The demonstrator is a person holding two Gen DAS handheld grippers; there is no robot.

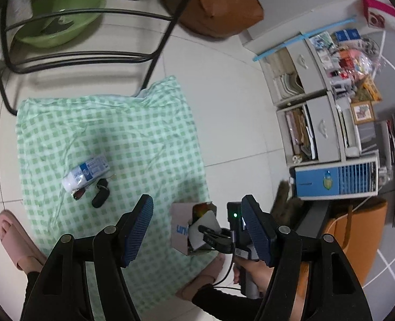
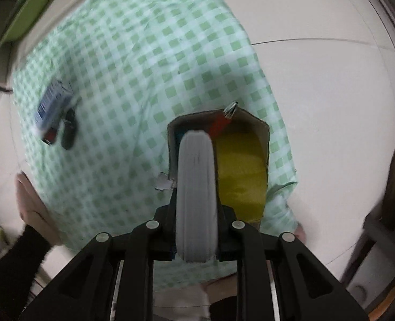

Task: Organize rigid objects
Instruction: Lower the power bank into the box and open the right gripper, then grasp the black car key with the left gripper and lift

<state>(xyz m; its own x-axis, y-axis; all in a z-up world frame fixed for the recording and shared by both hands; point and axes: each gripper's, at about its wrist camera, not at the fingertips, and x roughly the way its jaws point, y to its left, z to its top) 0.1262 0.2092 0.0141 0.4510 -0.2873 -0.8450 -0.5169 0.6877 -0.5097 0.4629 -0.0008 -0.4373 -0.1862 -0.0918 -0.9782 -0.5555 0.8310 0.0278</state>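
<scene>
I am lowering a flat grey-white object (image 2: 196, 187) into the cardboard box (image 2: 261, 131) on the green checked cloth (image 2: 133, 61) spread on the floor; it stands edge-on over the box mouth, beside something yellow (image 2: 241, 176) already inside. My right claw (image 2: 196, 214) is clamped on it, jaws narrow. Next, I judge, I must sink it between the wall and the yellow thing, then let go. My left claw (image 1: 197, 230) hangs apart and empty. A blue-and-white pack (image 1: 86, 174) and a black key fob (image 1: 101, 197) wait on the cloth, well apart from the box.
</scene>
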